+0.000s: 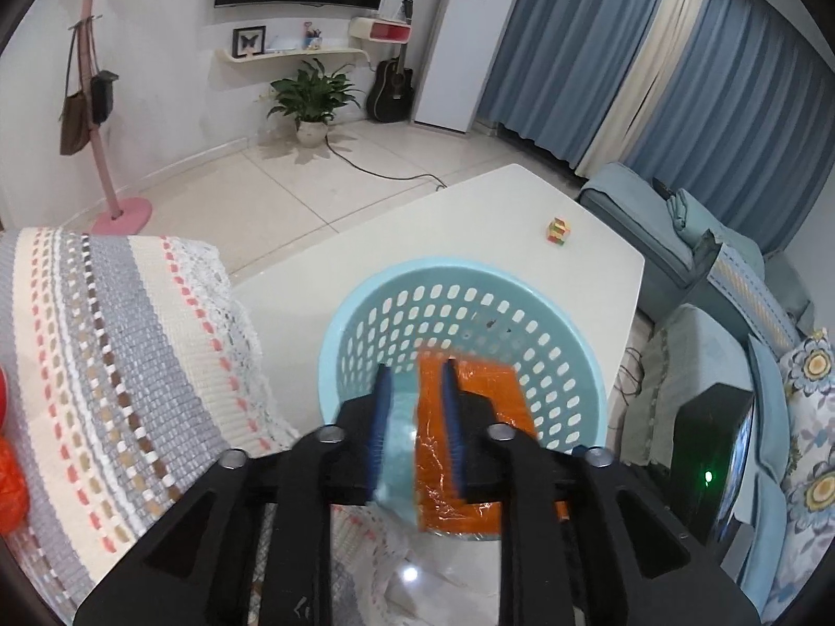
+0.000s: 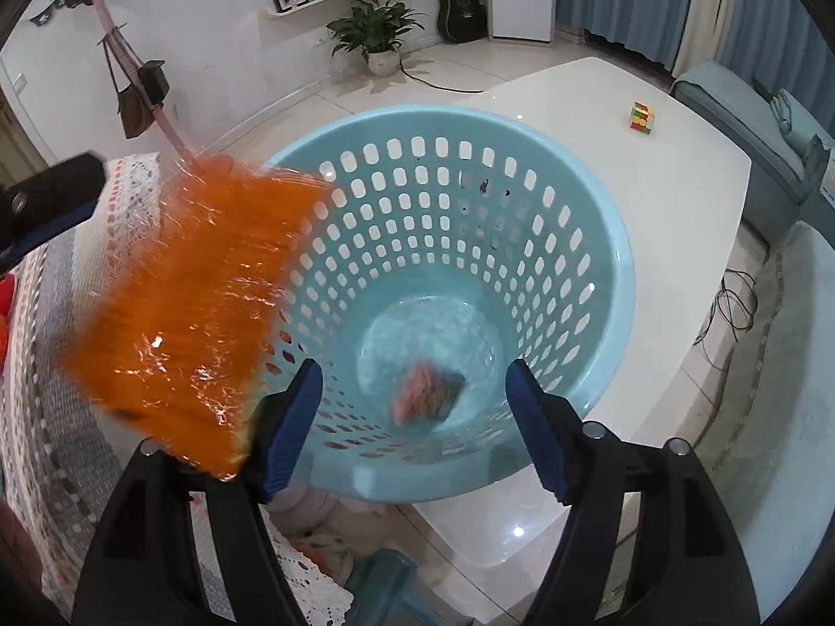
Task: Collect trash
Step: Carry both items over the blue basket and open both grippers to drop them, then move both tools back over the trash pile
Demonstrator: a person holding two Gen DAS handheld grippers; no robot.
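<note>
Round pale-blue plastic basket [image 2: 600, 240], walls perforated with oval holes, stands on glossy white table [image 2: 678, 219]. Crinkly orange wrapper [image 1: 469, 396] hangs at the rim beside left gripper [image 1: 417, 391], jaws slightly parted, contact unclear. Right gripper [image 2: 417, 391] spread wide, empty; blurred multicoloured scrap [image 2: 428, 391] inside basket.

basket [image 2: 600, 240]: pale blue — perforated wall
wrapper [image 2: 193, 302]: glossy orange
table [image 2: 678, 198]: white
cube [image 2: 643, 117]: multicoloured
cloth [image 1: 104, 365]: grey, cream, pink stripes
curtains [image 1: 730, 52]: blue — cream band

Motion-blurred orange wrapper [image 2: 193, 302]; smeared, perhaps crumpled scrap [image 2: 428, 391] at basket [image 2: 600, 240] bottom.
</note>
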